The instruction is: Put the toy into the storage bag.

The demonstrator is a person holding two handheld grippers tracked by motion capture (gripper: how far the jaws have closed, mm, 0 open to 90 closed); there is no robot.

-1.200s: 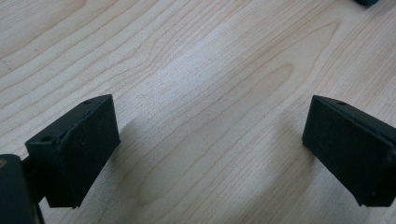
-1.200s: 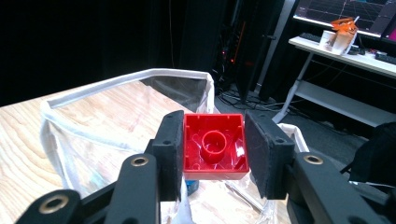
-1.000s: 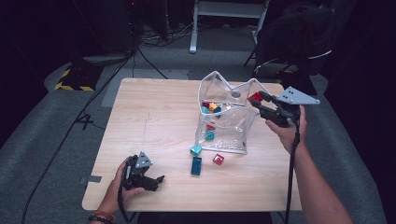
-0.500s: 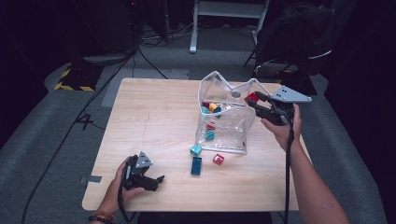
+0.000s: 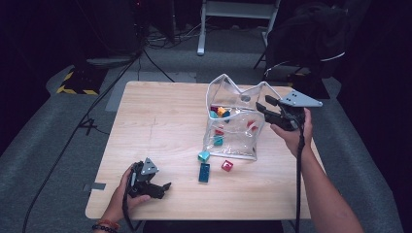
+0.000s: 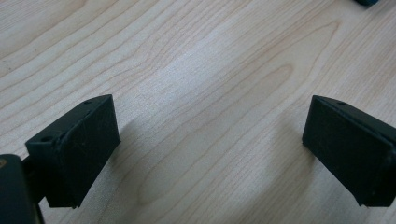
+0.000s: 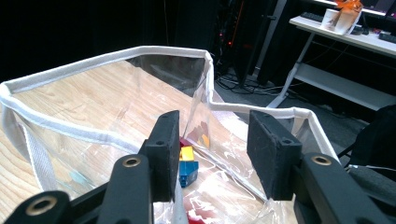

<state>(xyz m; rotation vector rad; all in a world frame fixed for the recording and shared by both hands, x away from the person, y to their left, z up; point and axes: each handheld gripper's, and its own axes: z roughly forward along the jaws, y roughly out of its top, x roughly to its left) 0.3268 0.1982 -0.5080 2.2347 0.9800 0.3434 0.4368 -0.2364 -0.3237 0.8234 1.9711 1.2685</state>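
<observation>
The right gripper [image 5: 266, 108] is up at the clear bag [image 5: 233, 131], w/ its jaws apart; they have just been opening. The bag's white rim [image 7: 261, 111] runs between them, maybe not touching the pads. The bag stands at about 2 o'clock on the table [image 5: 160, 131], w/ small blocks [image 5: 219, 112] inside. The left gripper [image 5: 163, 188] rests at 7 o'clock, jaws spread wide over bare wood. Three blocks lie at the bag's 6 o'clock.

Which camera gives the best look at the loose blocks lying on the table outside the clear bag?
The high view: the teal cube, blue block and red cube all lie clearly in front of the clear bag. The left gripper view catches just a dark sliver at its top edge.
</observation>
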